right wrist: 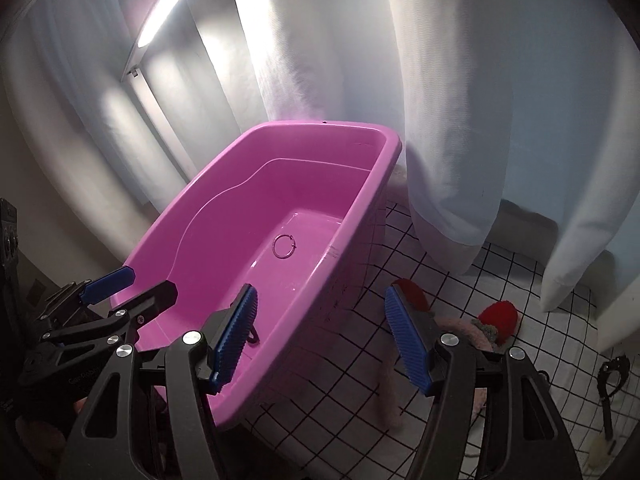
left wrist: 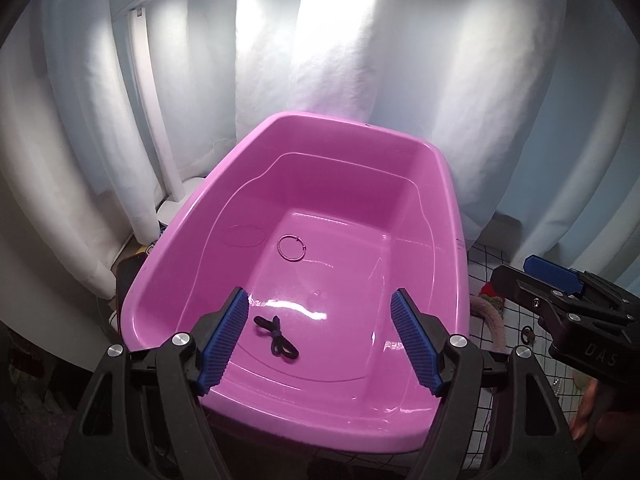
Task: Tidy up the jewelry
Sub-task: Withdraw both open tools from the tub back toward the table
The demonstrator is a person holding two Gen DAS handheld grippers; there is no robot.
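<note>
A pink plastic tub [left wrist: 448,216] stands on a grid-patterned cloth. On the tub's floor lie a thin metal hoop [left wrist: 292,247] and, nearer, a knotted black cord [left wrist: 277,336]. My left gripper [left wrist: 320,296] hangs open above the tub's near end with nothing between its blue pads. In the right wrist view the hoop [right wrist: 285,246] shows again, and the black cord [right wrist: 253,336] peeks out from behind my finger. My right gripper [right wrist: 320,288] is open and empty over the tub's right wall [right wrist: 352,264] and the cloth. Each gripper shows in the other's view: the right gripper [left wrist: 512,268] and the left gripper [right wrist: 154,278].
White curtains [left wrist: 340,60] hang close behind the tub. Right of the tub, on the grid cloth [right wrist: 460,272], lie a fuzzy pink piece with red pompoms [right wrist: 498,314], a small dark ring [left wrist: 527,334] and a black strap-like item [right wrist: 610,372]. A white lamp stand [left wrist: 160,140] rises at the left.
</note>
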